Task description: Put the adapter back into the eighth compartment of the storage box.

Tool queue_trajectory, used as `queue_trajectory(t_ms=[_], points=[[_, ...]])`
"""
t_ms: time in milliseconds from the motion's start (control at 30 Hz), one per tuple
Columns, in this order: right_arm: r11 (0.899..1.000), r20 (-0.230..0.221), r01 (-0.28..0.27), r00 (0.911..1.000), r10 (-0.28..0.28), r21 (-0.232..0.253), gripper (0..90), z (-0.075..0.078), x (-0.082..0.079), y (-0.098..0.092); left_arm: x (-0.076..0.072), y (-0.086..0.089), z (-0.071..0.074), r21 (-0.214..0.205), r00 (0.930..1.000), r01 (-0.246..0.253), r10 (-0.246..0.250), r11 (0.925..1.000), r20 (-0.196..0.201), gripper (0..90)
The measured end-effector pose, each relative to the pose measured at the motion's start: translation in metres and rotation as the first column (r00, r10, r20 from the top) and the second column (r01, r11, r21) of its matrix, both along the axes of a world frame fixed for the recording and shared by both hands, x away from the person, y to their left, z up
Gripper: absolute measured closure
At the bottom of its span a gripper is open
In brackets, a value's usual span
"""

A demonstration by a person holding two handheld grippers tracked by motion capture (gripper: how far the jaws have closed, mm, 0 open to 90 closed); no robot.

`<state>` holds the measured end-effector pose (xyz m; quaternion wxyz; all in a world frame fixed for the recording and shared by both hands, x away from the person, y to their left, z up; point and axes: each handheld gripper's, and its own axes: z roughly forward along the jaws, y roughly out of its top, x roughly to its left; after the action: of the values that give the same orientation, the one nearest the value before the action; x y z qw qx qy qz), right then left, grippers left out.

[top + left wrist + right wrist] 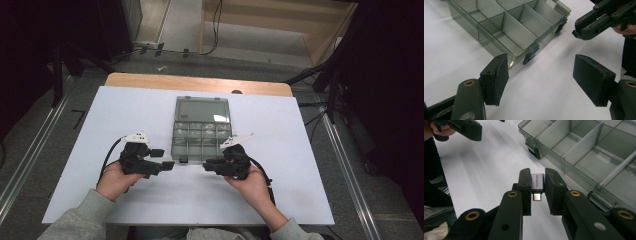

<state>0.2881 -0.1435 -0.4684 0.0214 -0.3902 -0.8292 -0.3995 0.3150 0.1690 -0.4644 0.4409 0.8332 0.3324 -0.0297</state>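
Observation:
A clear grey compartment box [201,135] lies open on the white board [125,115], its lid [202,108] folded back on the far side. My left gripper [166,160] is just left of the box's front edge, and its jaws [540,75] are open with bare board between them. My right gripper [209,165] is level with it, by the front right corner of the box. It is shut on a small grey USB adapter [537,185], metal plug end towards the camera. The two grippers point at each other. The box's compartments [506,25] look empty.
Two black latches [530,57] stick out from the box's front wall. The white board covers a wooden table [200,82] with a strip of wood bare at the far edge. Cables and dark frames [330,85] stand on the floor around it.

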Motion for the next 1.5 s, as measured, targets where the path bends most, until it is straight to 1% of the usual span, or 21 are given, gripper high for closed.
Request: queue_trajectory(t_ms=[300, 933, 1100, 1167, 1500], points=[[1.0, 0.006, 0.017, 0.9998, -0.017, 0.003, 73.9, 0.005, 0.001, -0.008, 0.0, 0.0, 0.0, 0.0, 1.0, -0.005, 0.005, 1.0, -0.002, 29.2], [0.996, 0.03, 0.089, 0.9956, -0.089, 0.008, 73.9, 0.013, 0.008, -0.031, 0.0, 0.002, 0.001, 0.007, 1.0, -0.007, 0.007, 1.0, 0.006, 29.2], [0.995, 0.035, 0.103, 0.9941, -0.103, 0.007, 73.9, 0.014, 0.01, -0.035, -0.001, 0.003, 0.0, 0.007, 0.9999, -0.012, 0.012, 0.9999, 0.006, 29.2], [0.994, 0.041, 0.113, 0.9927, -0.113, -0.001, 73.9, 0.014, 0.012, -0.037, -0.001, 0.004, 0.0, 0.008, 0.9999, -0.012, 0.012, 0.9999, 0.005, 29.2], [0.991, 0.039, 0.132, 0.9905, -0.132, -0.005, 73.9, 0.013, 0.019, -0.042, -0.004, 0.007, 0.0, 0.009, 0.9998, -0.02, 0.019, 0.9998, 0.003, 29.2]])
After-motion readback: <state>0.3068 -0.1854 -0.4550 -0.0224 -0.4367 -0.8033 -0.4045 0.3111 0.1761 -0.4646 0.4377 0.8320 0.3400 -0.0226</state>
